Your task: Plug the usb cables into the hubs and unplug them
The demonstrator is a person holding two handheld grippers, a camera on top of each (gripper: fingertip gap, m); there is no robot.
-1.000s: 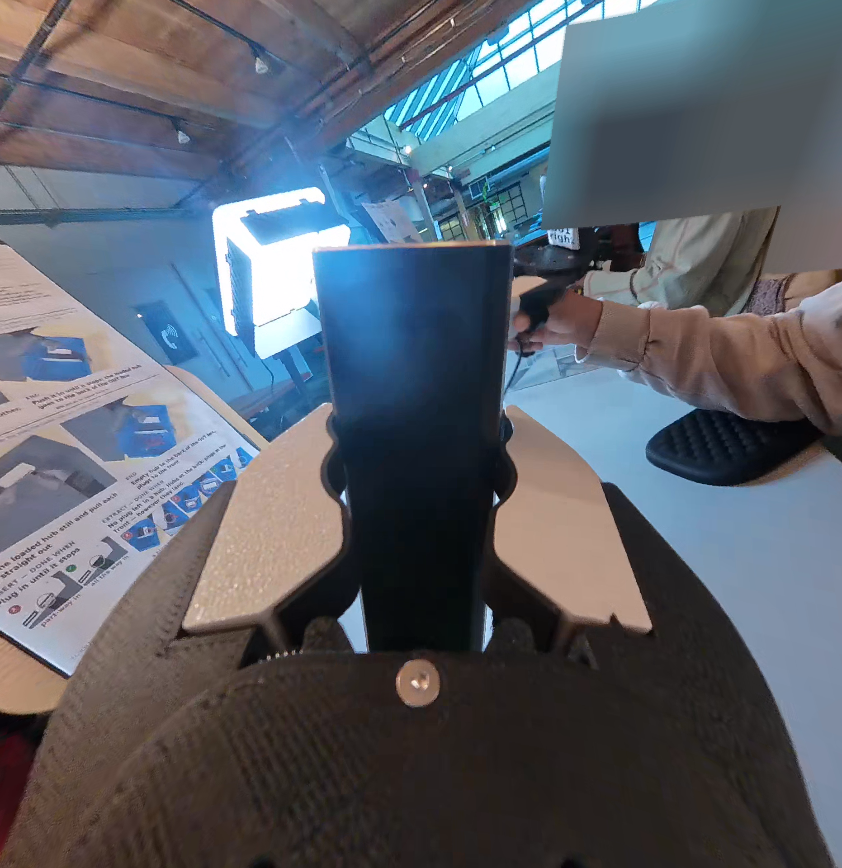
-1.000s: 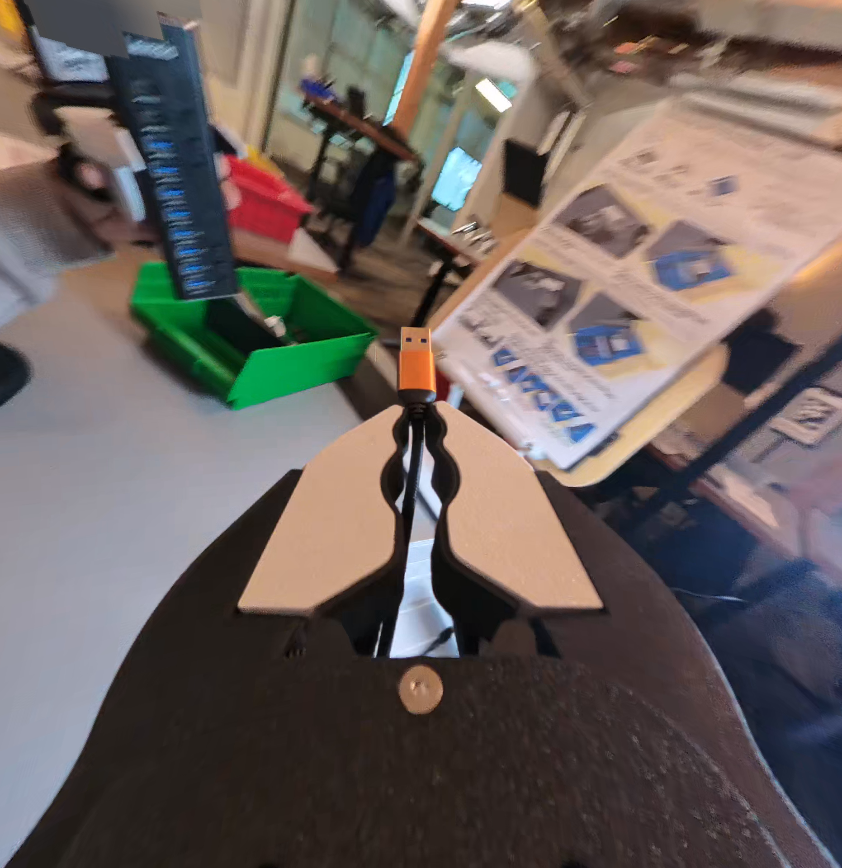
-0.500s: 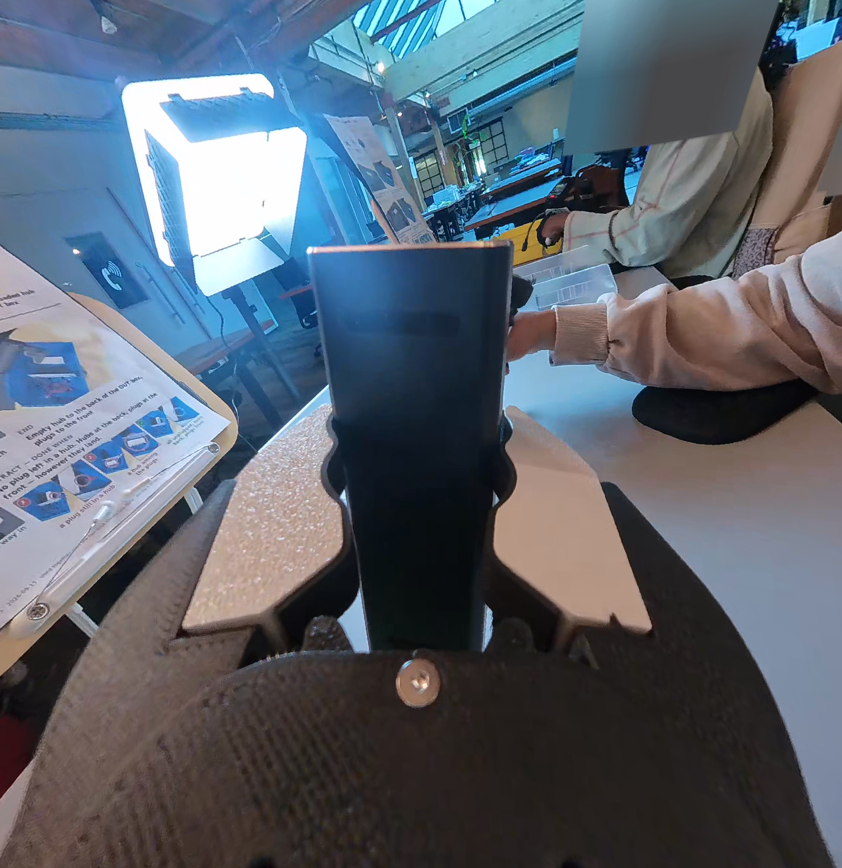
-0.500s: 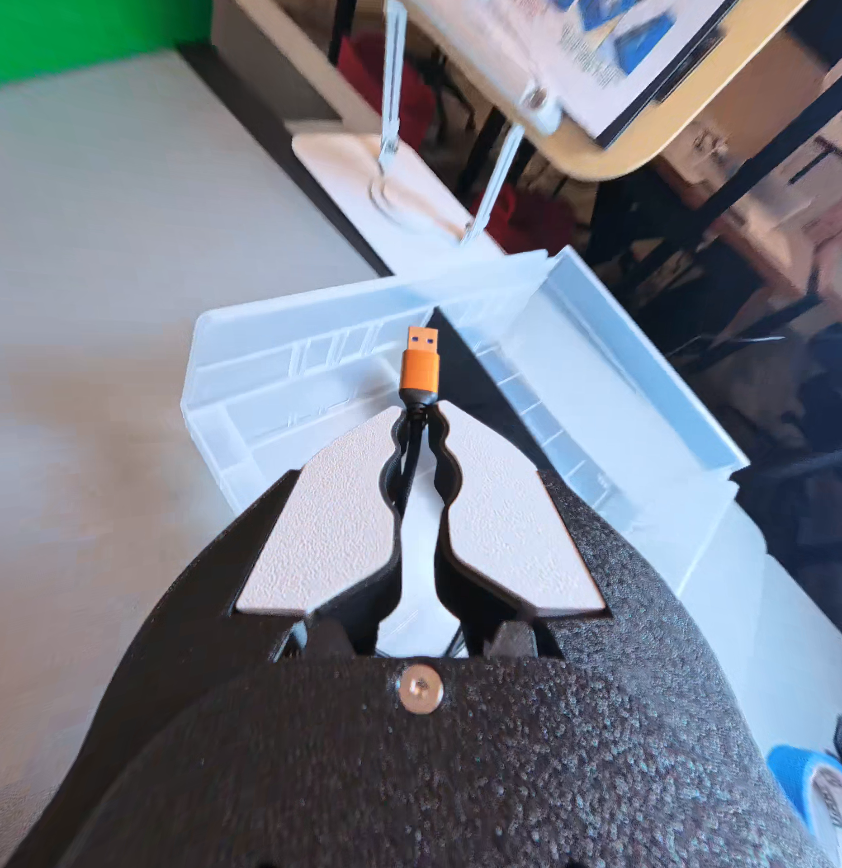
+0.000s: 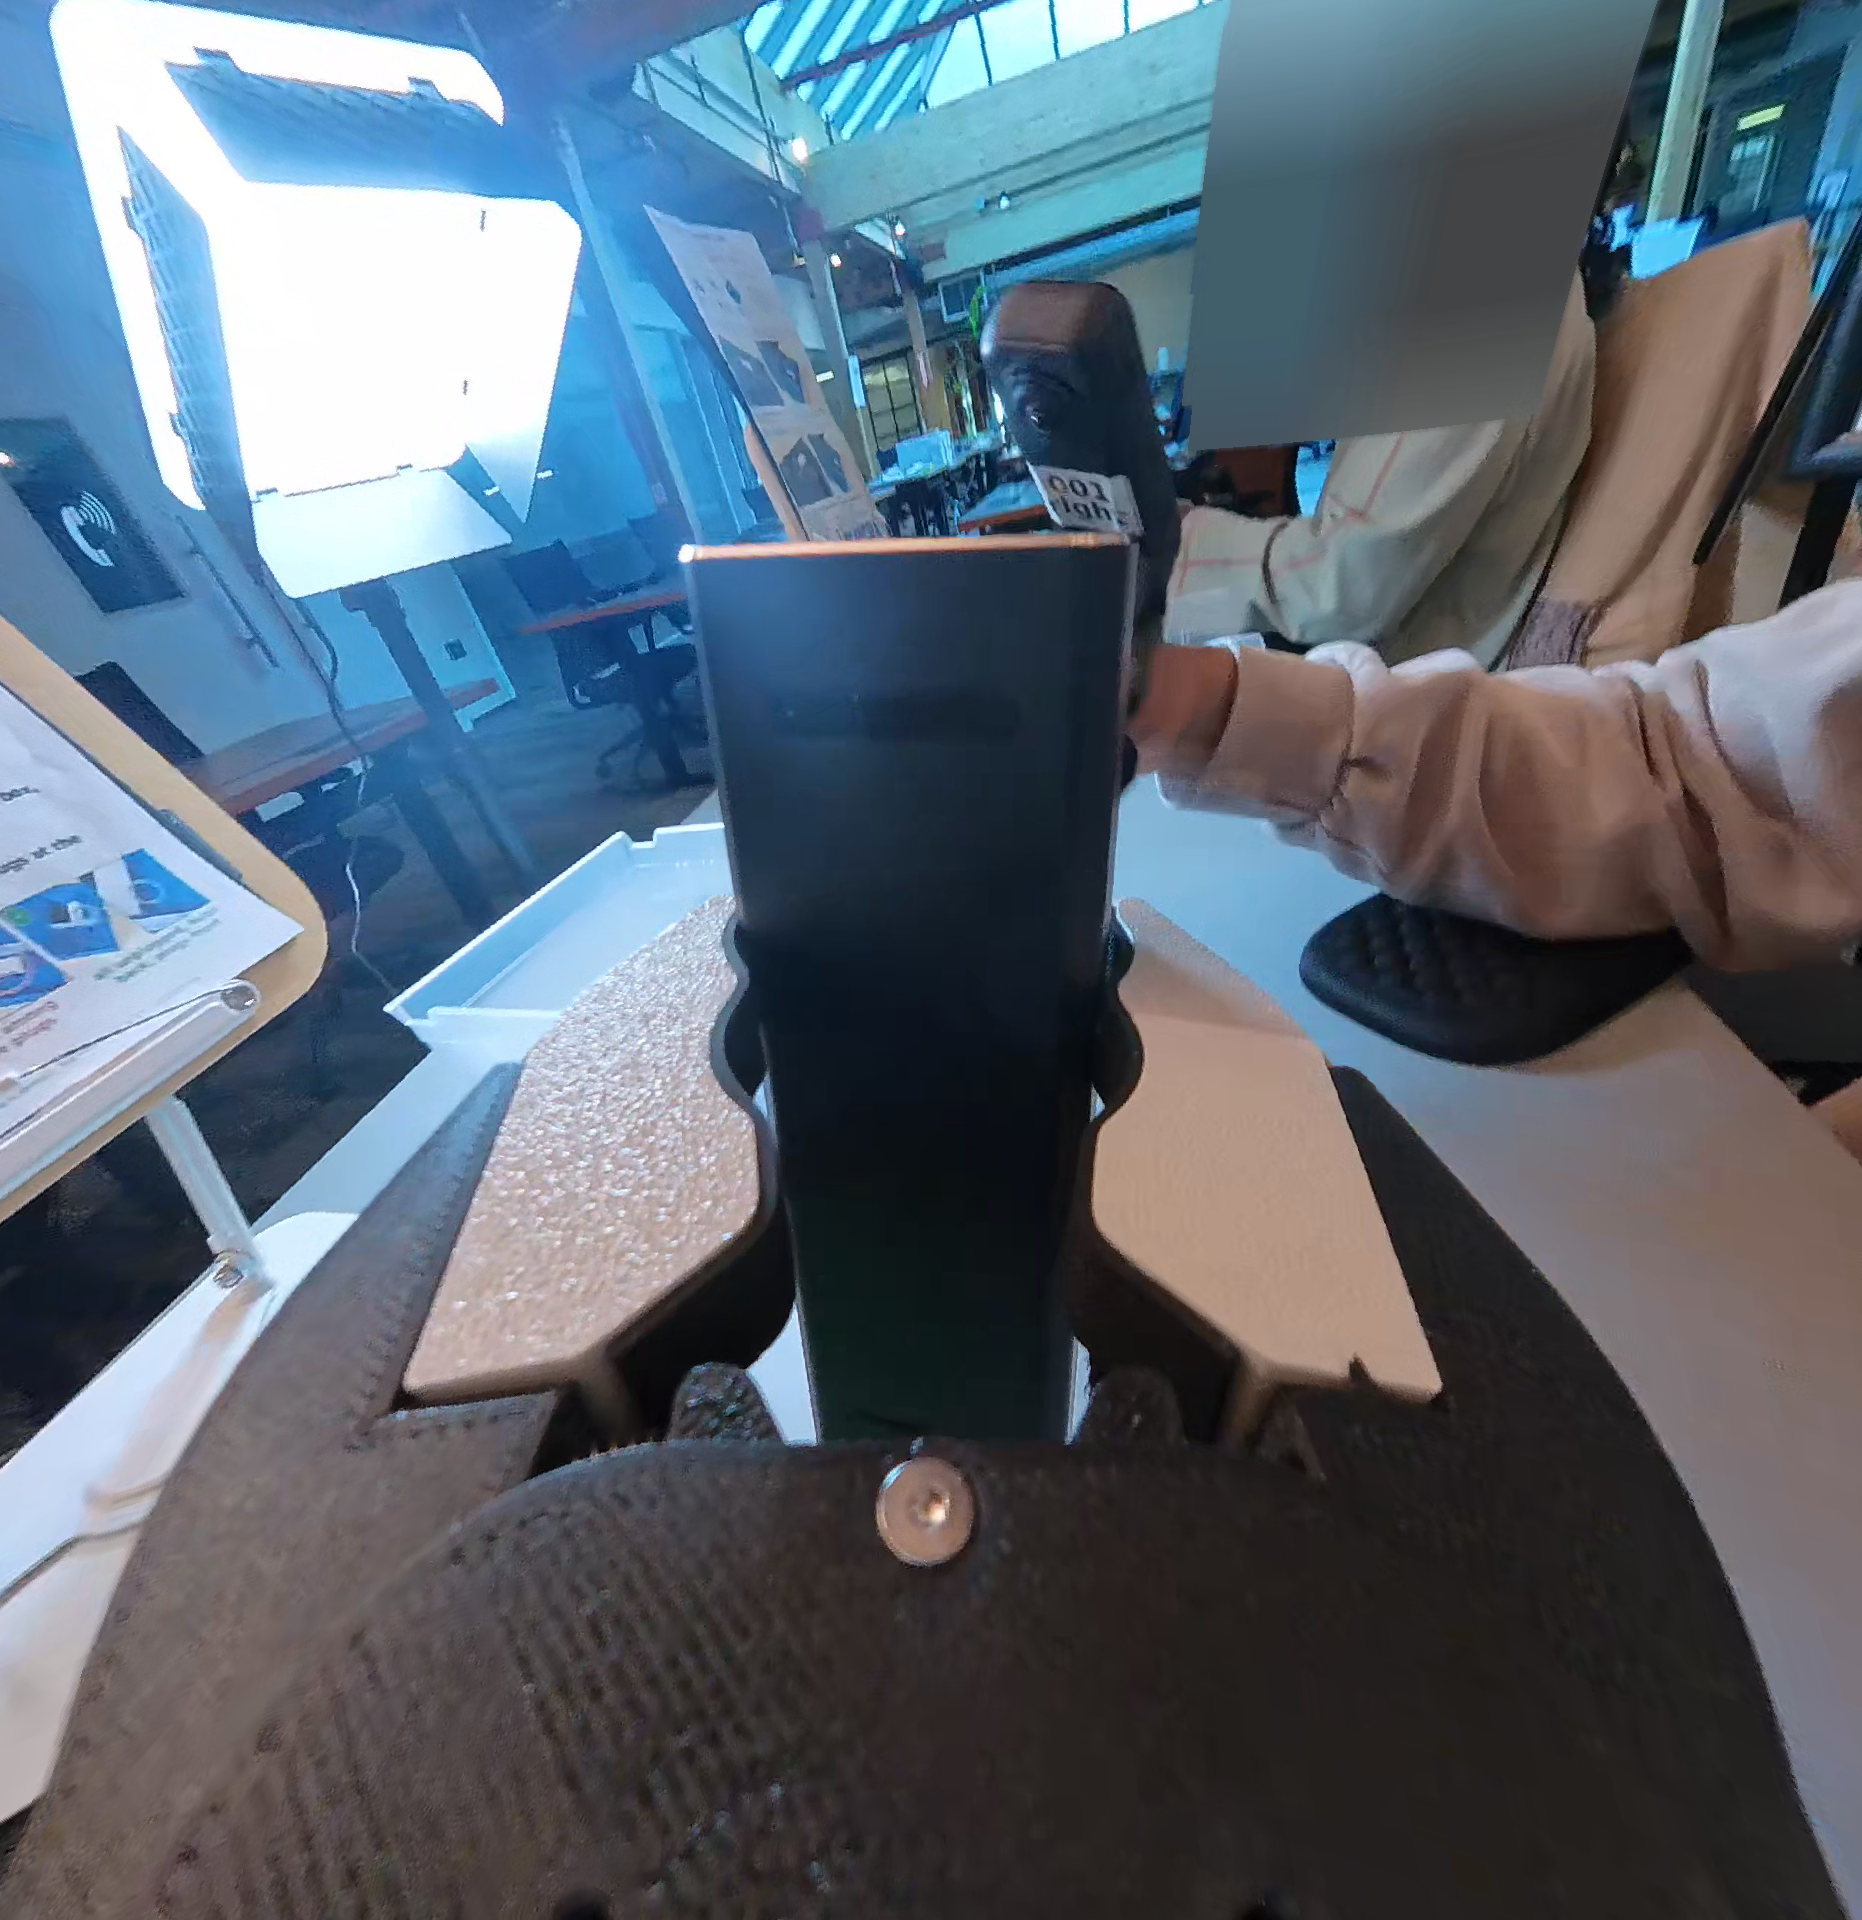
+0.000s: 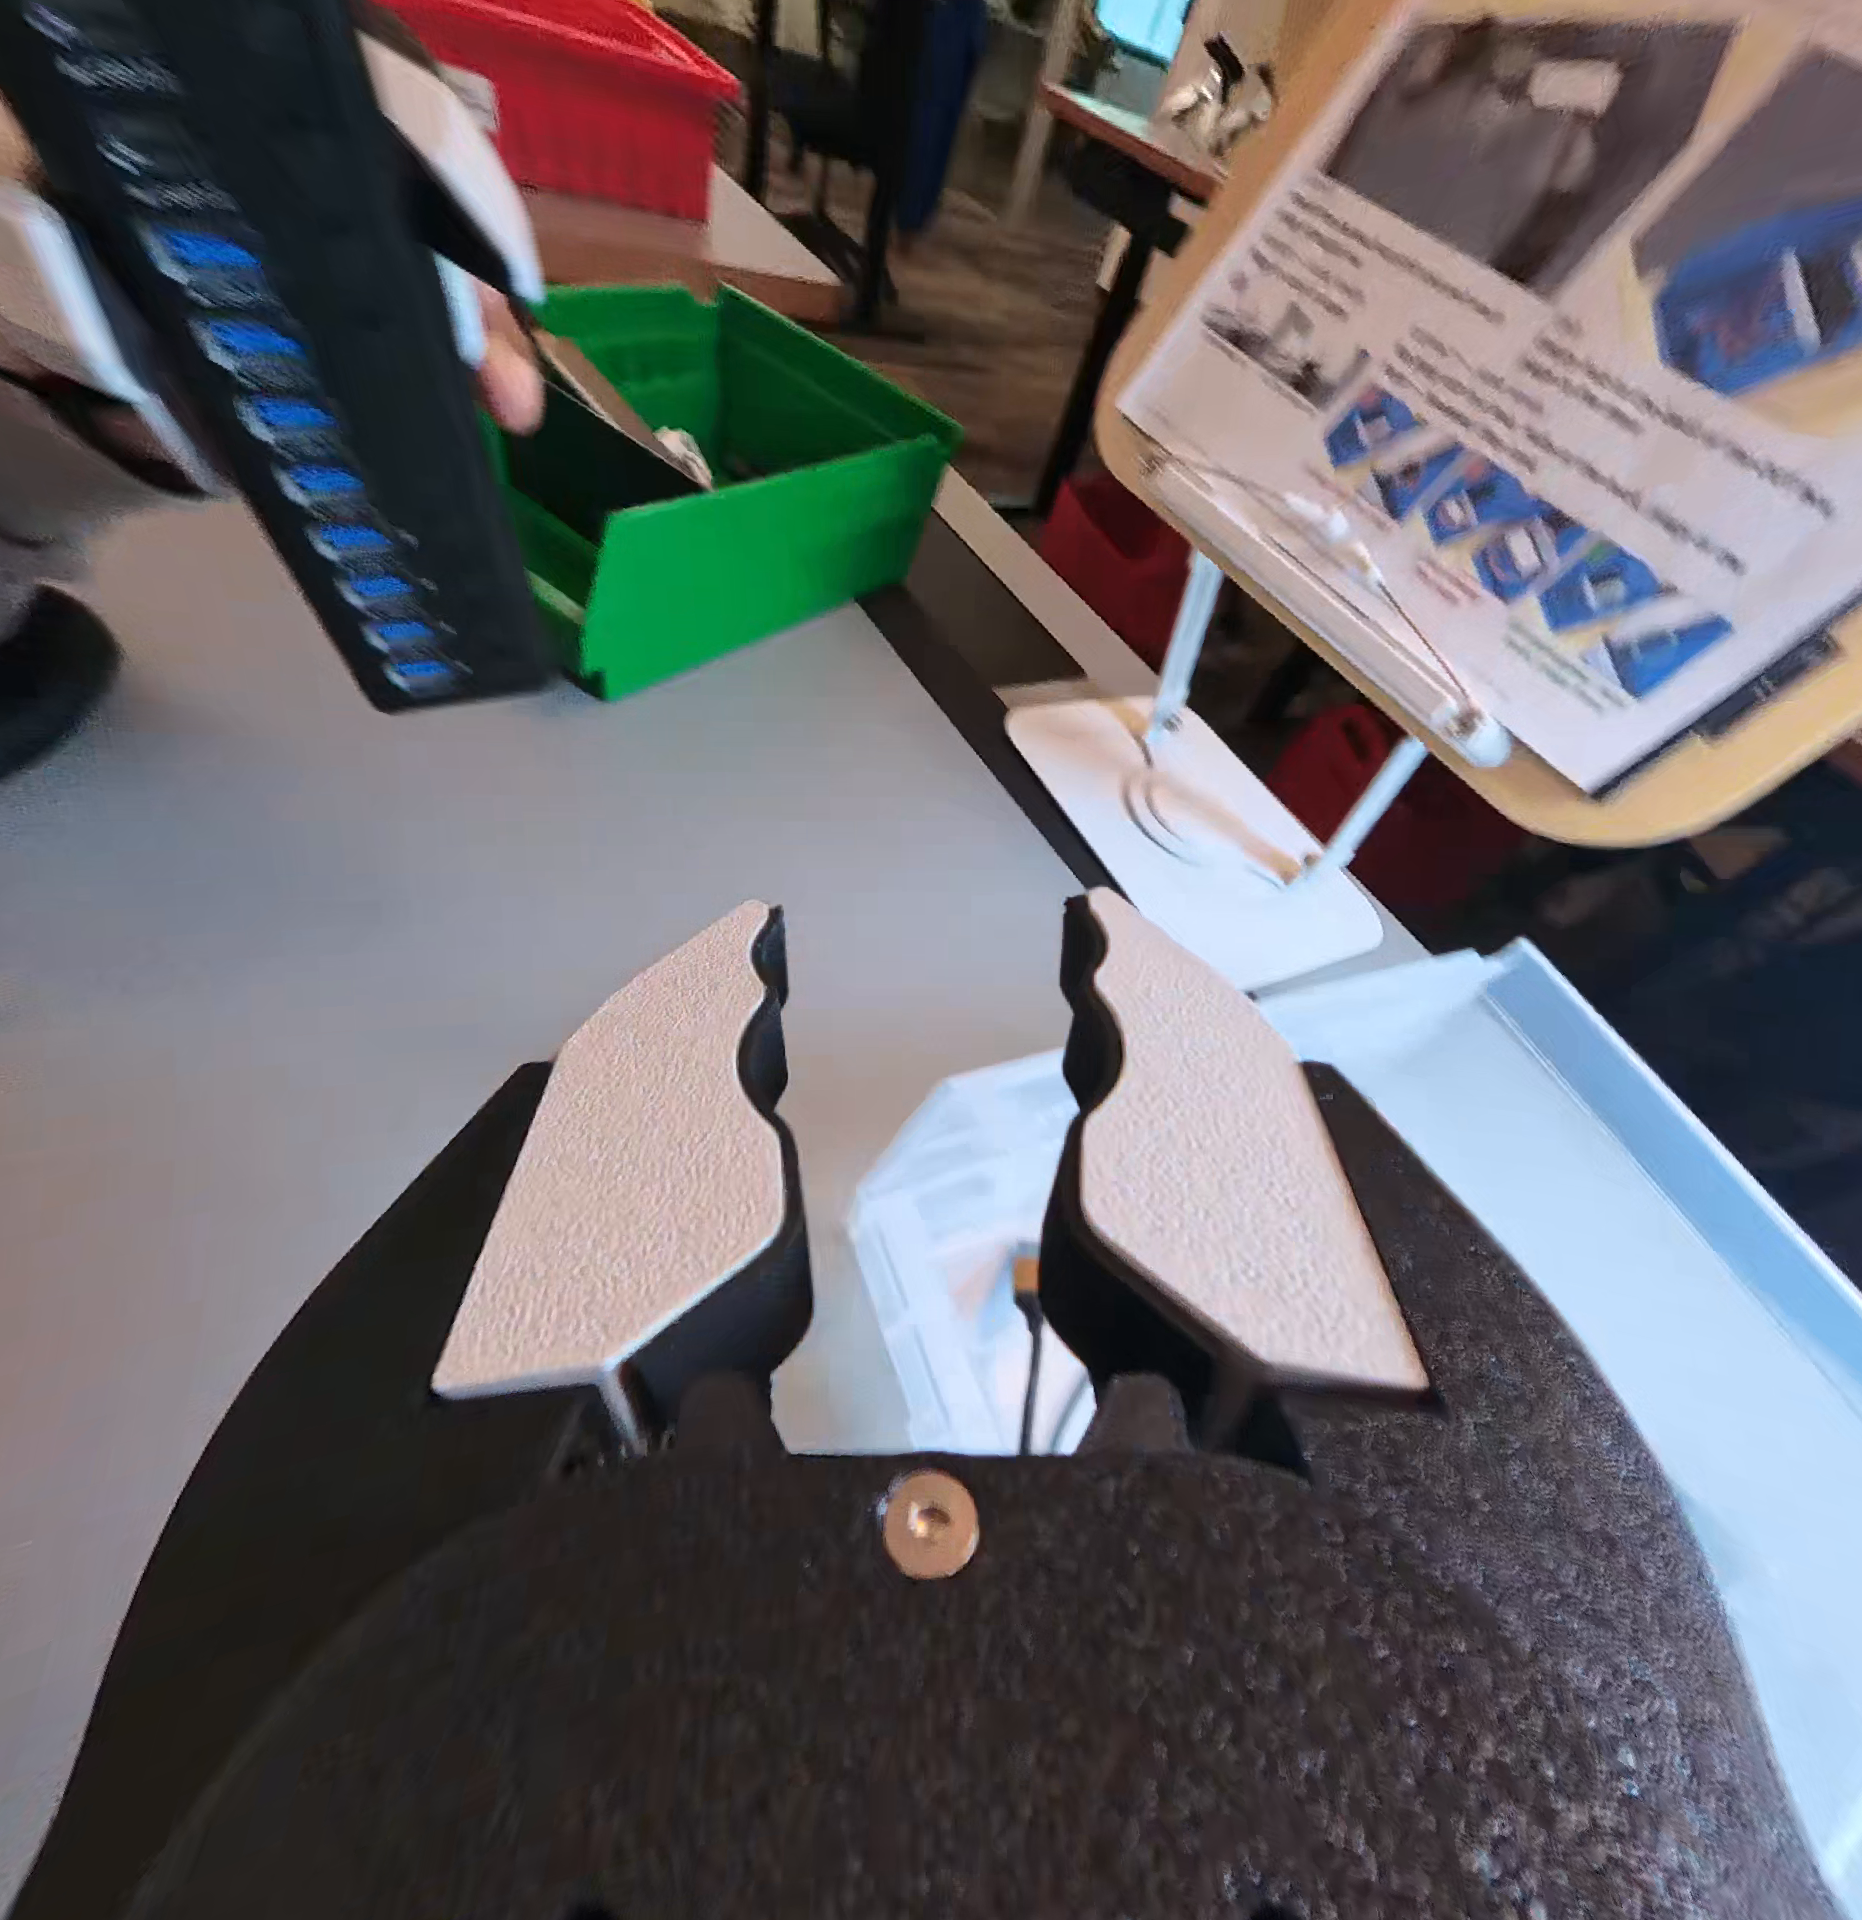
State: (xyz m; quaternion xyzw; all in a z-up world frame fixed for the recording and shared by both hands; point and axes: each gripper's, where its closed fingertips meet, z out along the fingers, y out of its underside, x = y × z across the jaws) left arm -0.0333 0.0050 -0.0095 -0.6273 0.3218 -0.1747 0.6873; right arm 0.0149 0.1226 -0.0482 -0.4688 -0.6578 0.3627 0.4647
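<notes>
In the right wrist view, the hub hangs at the upper left, a long black bar with a row of blue ports down one face. It is lifted clear of the bench, near that surface's far edge and in front of the green bin. The left gripper is clamped on it low down, one finger on each side, so in the left wrist view its plain back stands upright.

Lower and to the right, the right gripper holds nothing, with a wide gap between its fingers. Just beneath it, near the bench's right edge, the orange-ended cable lies loose in the clear tray, partly hidden behind the right finger. The plug seems to point away from the camera.

The cable sits directly under the free gripper and well apart from the hub, so the right gripper is the nearer tool. The hub's long axis slopes down and rightward, its ports facing roughly toward that gripper. A plug would probably have to travel up and leftward across the bench to meet them.
</notes>
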